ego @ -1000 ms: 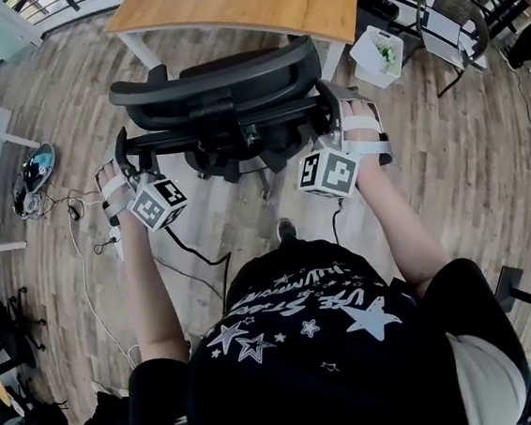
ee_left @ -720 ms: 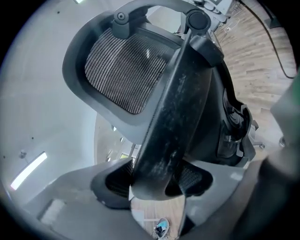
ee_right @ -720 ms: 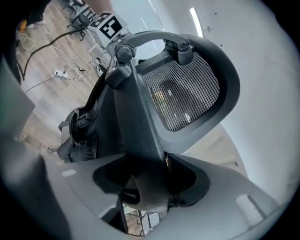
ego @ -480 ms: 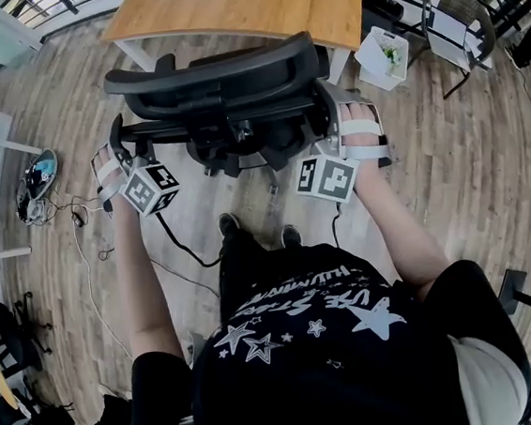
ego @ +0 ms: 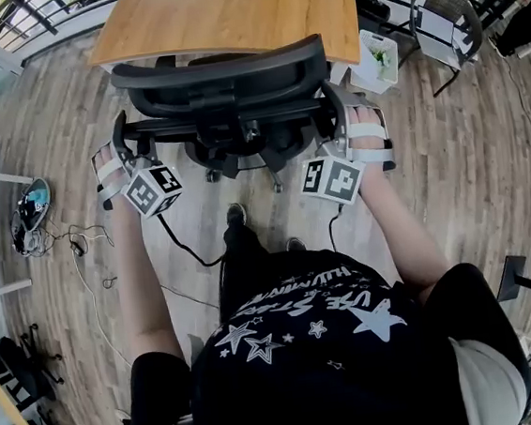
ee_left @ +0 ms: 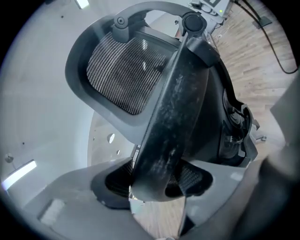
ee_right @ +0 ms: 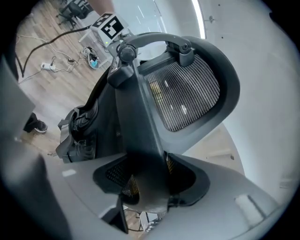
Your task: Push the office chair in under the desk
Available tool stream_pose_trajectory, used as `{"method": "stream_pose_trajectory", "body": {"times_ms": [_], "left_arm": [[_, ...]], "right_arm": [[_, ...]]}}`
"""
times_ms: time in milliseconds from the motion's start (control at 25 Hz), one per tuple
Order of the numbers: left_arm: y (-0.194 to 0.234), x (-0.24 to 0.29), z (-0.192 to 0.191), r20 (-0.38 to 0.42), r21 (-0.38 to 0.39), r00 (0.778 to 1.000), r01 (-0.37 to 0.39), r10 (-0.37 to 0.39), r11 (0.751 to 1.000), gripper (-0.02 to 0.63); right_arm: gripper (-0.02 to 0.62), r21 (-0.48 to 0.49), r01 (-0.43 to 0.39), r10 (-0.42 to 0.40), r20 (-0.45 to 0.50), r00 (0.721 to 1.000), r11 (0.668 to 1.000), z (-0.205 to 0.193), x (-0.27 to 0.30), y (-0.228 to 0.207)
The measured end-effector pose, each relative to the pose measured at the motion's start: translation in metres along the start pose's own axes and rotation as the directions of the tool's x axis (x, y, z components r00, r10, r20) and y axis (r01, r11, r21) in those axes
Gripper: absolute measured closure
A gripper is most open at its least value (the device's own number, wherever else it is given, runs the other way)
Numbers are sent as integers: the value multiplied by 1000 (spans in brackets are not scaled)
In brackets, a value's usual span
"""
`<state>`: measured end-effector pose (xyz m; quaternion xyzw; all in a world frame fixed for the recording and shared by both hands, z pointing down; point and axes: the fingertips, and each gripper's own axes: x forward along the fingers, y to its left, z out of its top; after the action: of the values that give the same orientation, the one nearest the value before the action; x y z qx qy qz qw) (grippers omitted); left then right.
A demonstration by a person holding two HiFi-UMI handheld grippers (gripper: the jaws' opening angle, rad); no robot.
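**A:** Where is the office chair [ego: 223, 79] right now?

**B:** It is right in front of me on the wood floor [ego: 468, 167]. Its black back is just at the near edge of the desk [ego: 226, 13]. From above, the back hides the seat, so I cannot tell how far under the seat is.

**A:** What is my left gripper [ee_left: 154, 183] doing?

**B:** Its jaws are closed on the left armrest [ee_left: 173, 122]. The dark bar sits between the two pads and they press on both sides of it.

**A:** And the right gripper [ee_right: 150, 180]?

**B:** It is the same there. It is closed on the right armrest [ee_right: 140, 136], with the bar squeezed between the pads. Behind it I see the mesh headrest [ee_right: 183, 93].

**A:** Is anything else close by?

**B:** A white bin [ego: 376, 54] stands by the right corner of the desk. Some cables [ego: 80, 245] lie on the floor to my left.
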<state>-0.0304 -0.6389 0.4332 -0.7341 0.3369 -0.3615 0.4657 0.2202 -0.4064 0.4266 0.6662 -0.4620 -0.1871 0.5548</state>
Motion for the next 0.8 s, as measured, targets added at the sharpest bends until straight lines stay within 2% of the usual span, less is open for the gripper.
{"method": "stream_pose_trajectory", "body": {"times_ms": [440,800], "left_arm": [[31,91,-23,81,4,996,40,-40,999,331],[47,172,-9,155,16,984,84,-85,996,328]], "right_arm": [[374,-12,27,-27,-55,998,1000,48,42,-1],[374,-1,37,-36,-159,987,999,56,95,-18]]}}
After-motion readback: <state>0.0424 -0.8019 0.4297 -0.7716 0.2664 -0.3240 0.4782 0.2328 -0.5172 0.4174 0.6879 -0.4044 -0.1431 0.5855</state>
